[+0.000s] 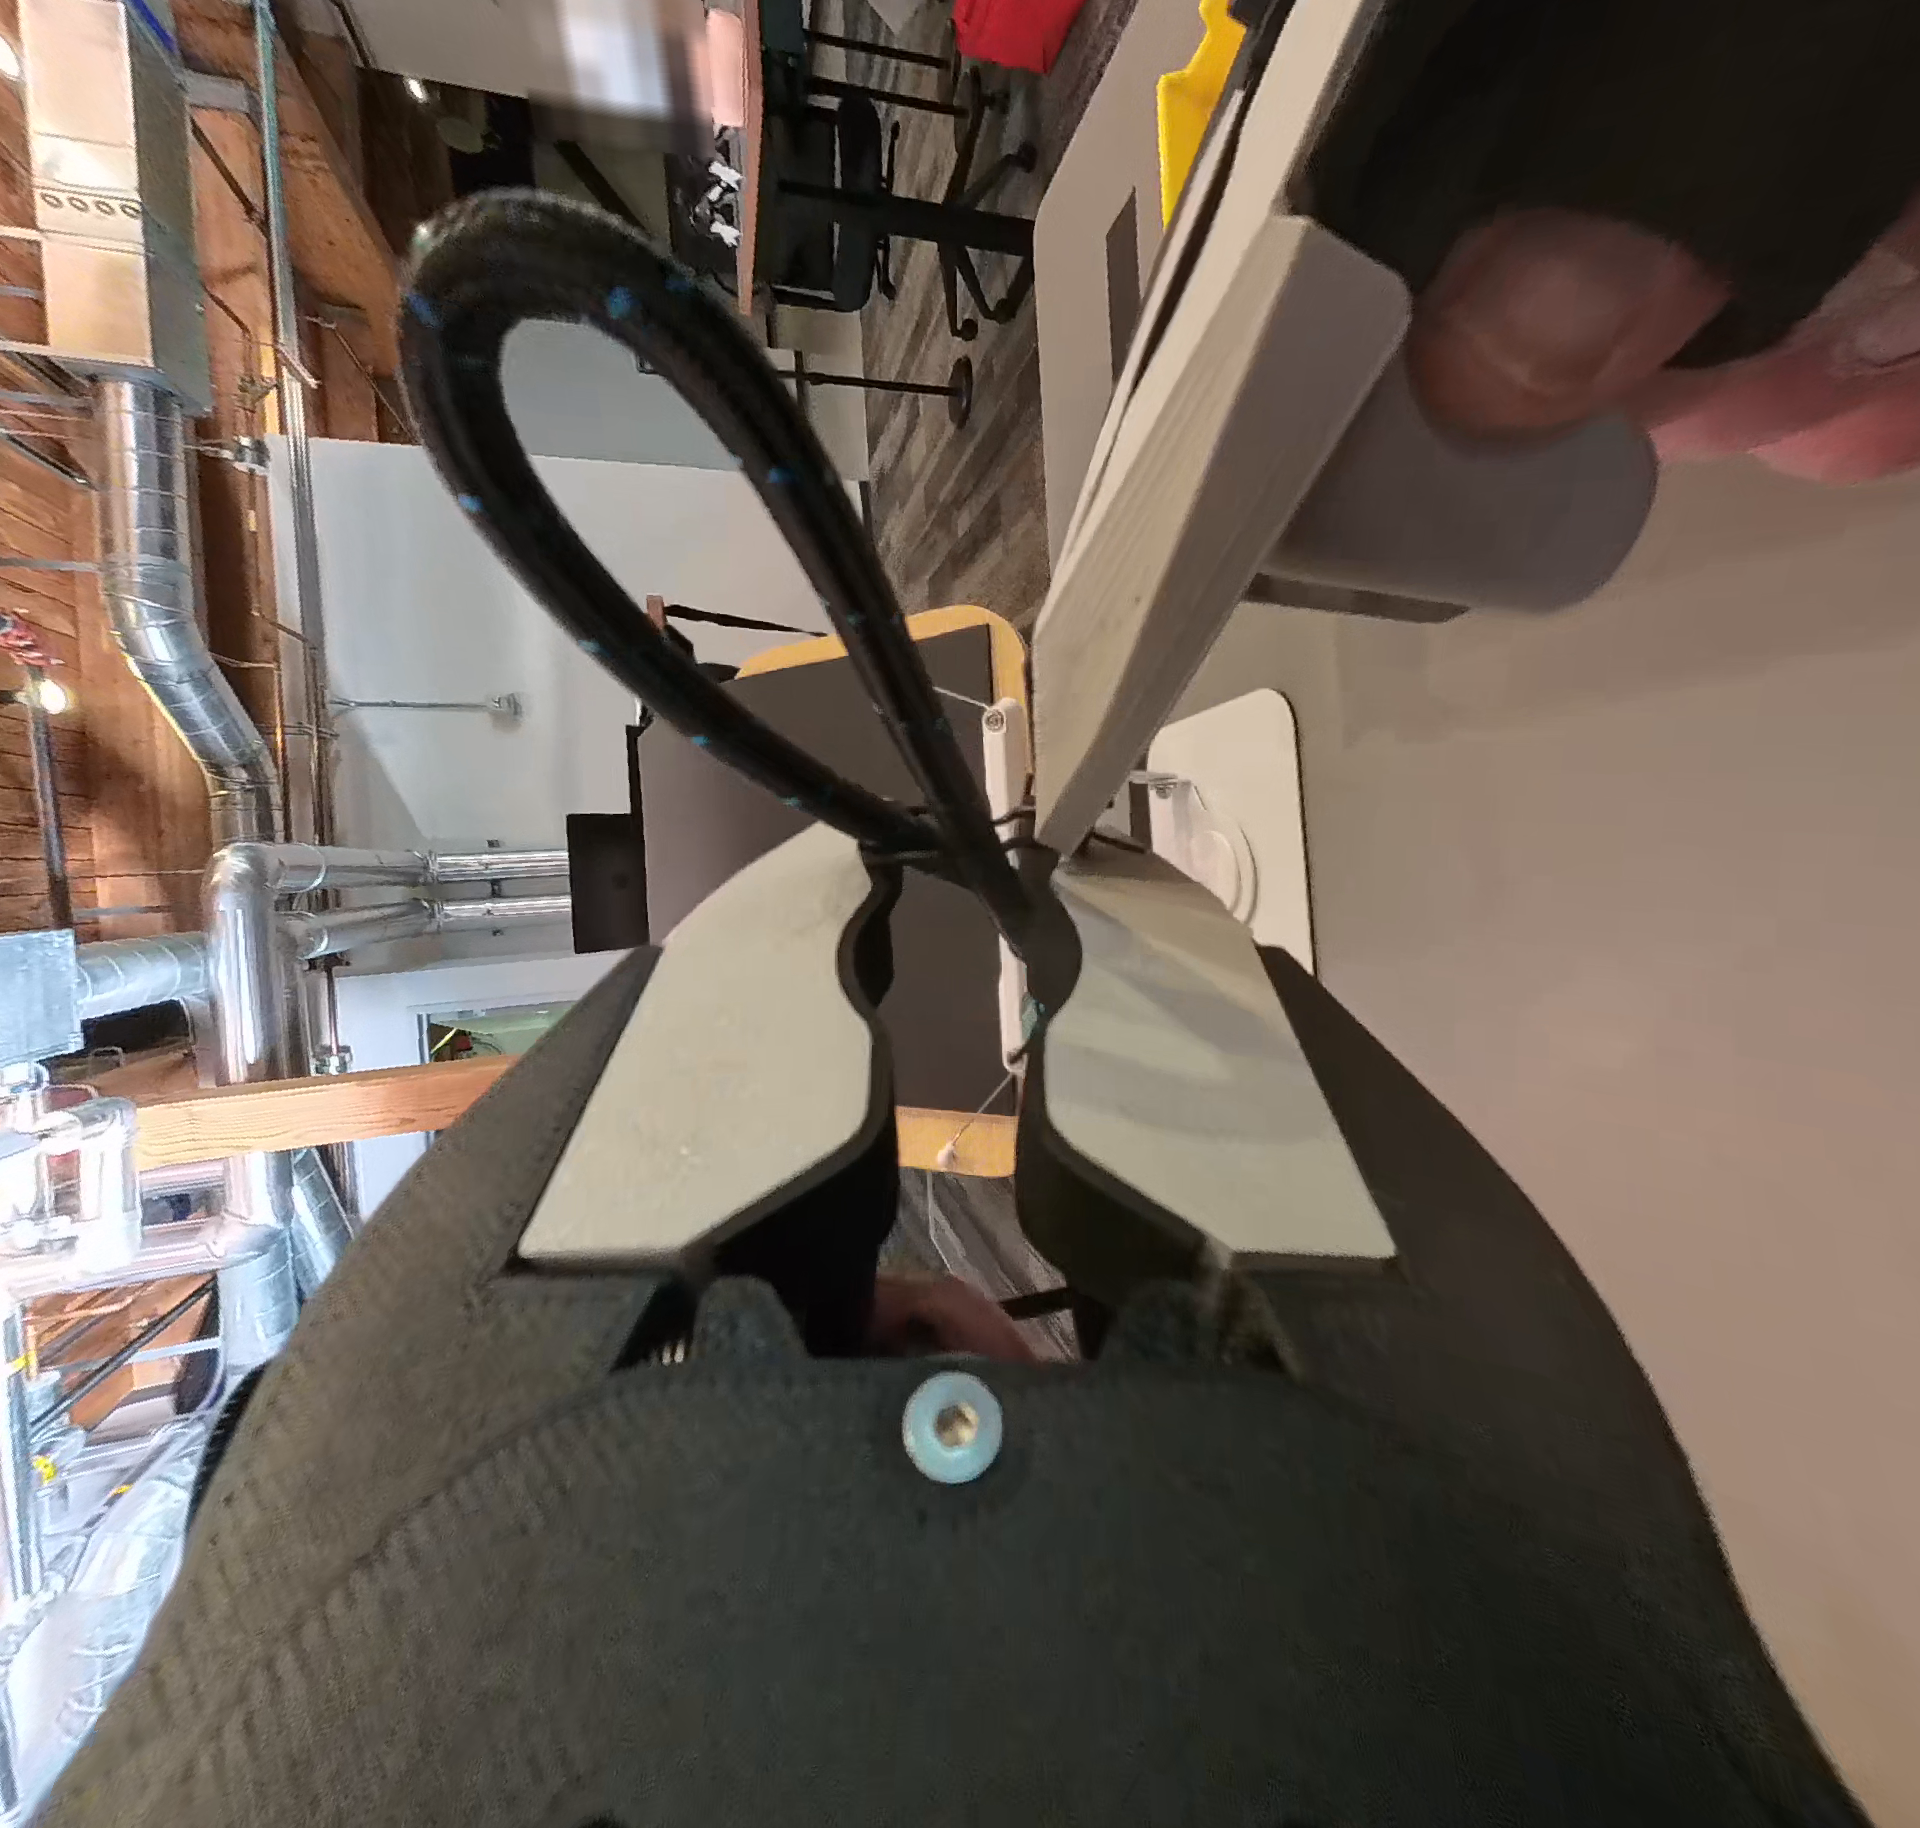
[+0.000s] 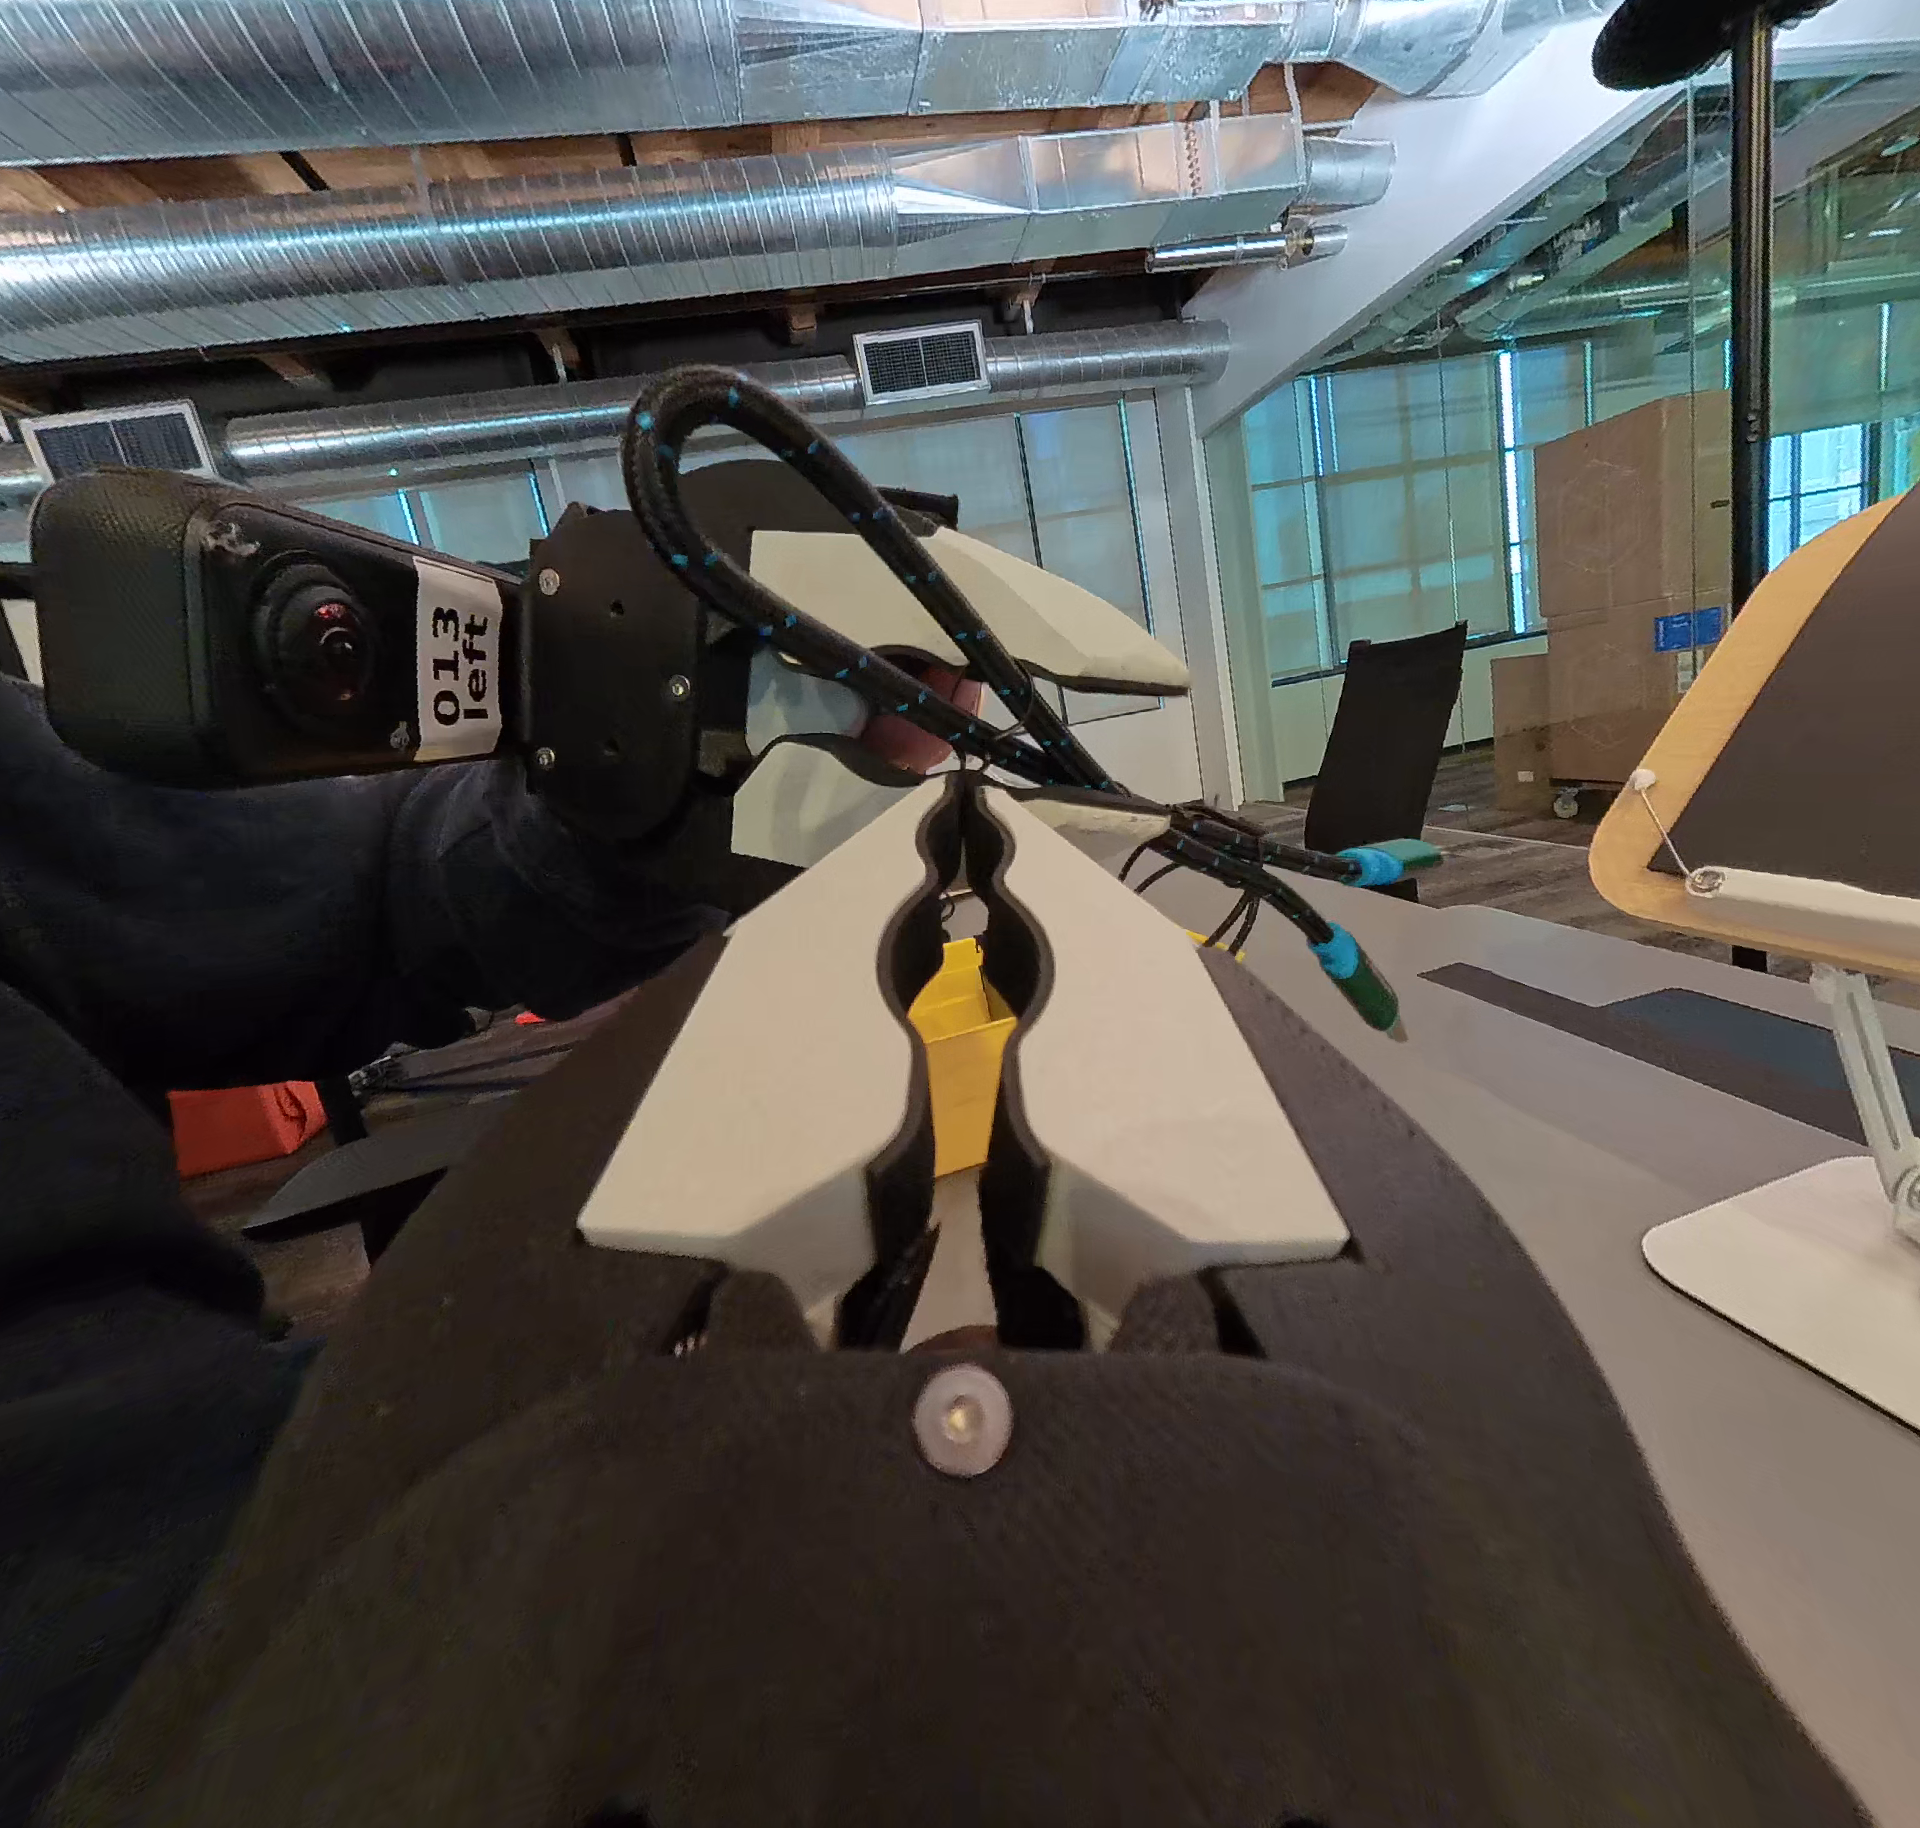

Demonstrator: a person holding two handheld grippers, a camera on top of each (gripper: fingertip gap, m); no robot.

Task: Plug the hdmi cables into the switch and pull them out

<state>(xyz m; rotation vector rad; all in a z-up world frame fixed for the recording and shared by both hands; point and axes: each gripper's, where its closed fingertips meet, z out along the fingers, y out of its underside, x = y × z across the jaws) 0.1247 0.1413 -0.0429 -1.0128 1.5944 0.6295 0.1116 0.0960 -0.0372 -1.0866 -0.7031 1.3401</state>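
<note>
A black braided HDMI cable bundle (image 1: 457, 407) with blue flecks is folded into a loop and held up in the air above the table. My left gripper (image 1: 961, 859) has its fingertips closed on the bundle where the strands cross. My right gripper (image 2: 961, 791) is shut, its tips pinching a thin black tie on the bundle (image 2: 727, 394). Its finger (image 1: 1143, 531) reaches in from the upper right in the left wrist view. Two green plugs with blue collars (image 2: 1366, 994) hang free to the right. No switch is in view.
The grey table (image 2: 1558, 1207) carries a yellow bin (image 2: 961, 1051) behind the right gripper's fingers. A white stand base (image 2: 1766, 1290) holds a dark board with a wooden rim (image 2: 1766, 739) at the right. The person's dark sleeve (image 2: 312, 895) fills the left side. My right fingertips sit around 4 cm from my left ones.
</note>
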